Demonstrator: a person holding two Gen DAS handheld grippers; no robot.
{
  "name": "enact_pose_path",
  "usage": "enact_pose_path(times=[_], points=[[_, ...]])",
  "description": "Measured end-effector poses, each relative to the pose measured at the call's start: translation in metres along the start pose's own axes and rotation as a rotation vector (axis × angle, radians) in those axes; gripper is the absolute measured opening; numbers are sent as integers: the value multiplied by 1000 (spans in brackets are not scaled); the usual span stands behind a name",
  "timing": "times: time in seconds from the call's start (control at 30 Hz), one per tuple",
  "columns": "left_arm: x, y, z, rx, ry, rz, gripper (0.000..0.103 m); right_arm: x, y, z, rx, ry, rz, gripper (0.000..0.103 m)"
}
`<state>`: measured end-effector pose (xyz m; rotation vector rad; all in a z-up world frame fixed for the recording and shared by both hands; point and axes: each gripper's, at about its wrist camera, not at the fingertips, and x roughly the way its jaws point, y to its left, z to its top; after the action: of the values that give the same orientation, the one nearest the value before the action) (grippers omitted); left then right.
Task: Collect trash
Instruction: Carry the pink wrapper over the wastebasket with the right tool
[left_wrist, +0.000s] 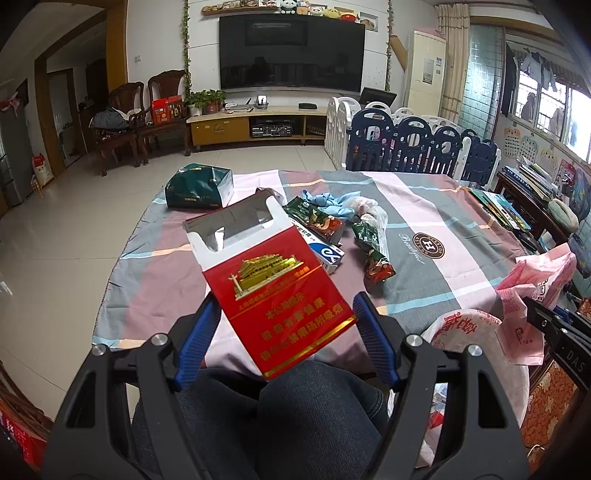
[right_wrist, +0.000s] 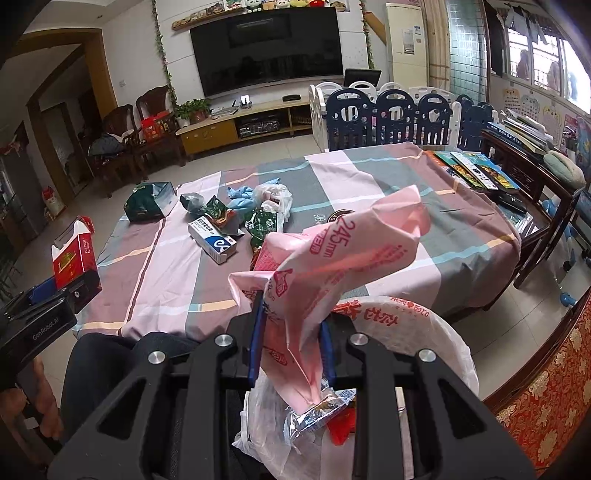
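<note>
My left gripper (left_wrist: 284, 301) is shut on a red cigarette pack (left_wrist: 273, 288) with its lid flipped open, held above the near edge of the cloth-covered table (left_wrist: 424, 206). My right gripper (right_wrist: 291, 314) is shut on a crumpled pink wrapper (right_wrist: 351, 240), held over a white plastic bag with red print (right_wrist: 406, 325) that holds silver wrappers (right_wrist: 317, 410). Left on the table are a blue-and-white box (right_wrist: 214, 240), green snack wrappers (left_wrist: 373, 251), a blue glove (left_wrist: 328, 203), a clear bag (right_wrist: 273, 195) and a green box (left_wrist: 199, 188).
A person's knees in dark trousers (left_wrist: 295, 413) lie under both grippers. Books (right_wrist: 476, 170) are stacked on a dark side table to the right. A blue-and-white playpen fence (left_wrist: 406, 144) stands behind the table, and wooden chairs (left_wrist: 147, 118) stand at the far left.
</note>
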<state>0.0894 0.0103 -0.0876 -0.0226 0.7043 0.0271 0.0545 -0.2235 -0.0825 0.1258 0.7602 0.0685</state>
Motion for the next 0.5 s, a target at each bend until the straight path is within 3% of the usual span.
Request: enact_pose_path(times=[0.5], points=[[0,-1,0,2,-5,1,74,4,-3,-3,10,6,-1,27]])
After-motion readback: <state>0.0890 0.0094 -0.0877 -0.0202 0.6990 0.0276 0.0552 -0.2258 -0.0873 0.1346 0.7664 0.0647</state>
